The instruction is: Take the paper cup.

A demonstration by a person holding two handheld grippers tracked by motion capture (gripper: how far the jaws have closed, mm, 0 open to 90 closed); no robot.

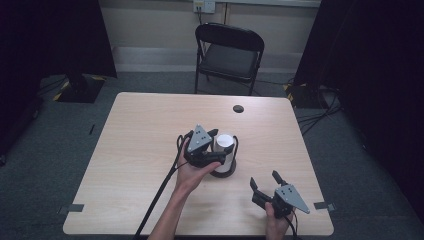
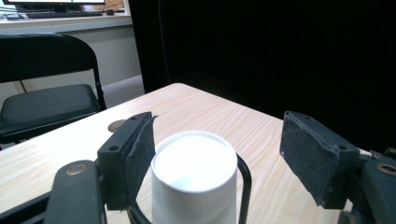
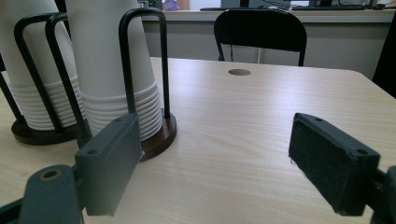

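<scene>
A stack of white paper cups (image 1: 225, 144) stands upside down in a black wire holder with a round dark base (image 1: 223, 173) near the table's middle. My left gripper (image 1: 217, 145) is open around the top of the stack. In the left gripper view the cup top (image 2: 194, 164) sits between the jaws of the left gripper (image 2: 219, 156); the left pad (image 2: 133, 156) is right beside the cup and the right pad (image 2: 315, 158) stands well apart. My right gripper (image 1: 265, 180) hovers open near the front right. In its view the right gripper (image 3: 215, 163) holds nothing.
The right gripper view shows two cup stacks, one close (image 3: 114, 65) and one behind it at the left (image 3: 30, 70), each in a wire holder. A round cable hole (image 1: 238, 108) marks the wooden table (image 1: 140, 150). A black folding chair (image 1: 229, 52) stands beyond the far edge.
</scene>
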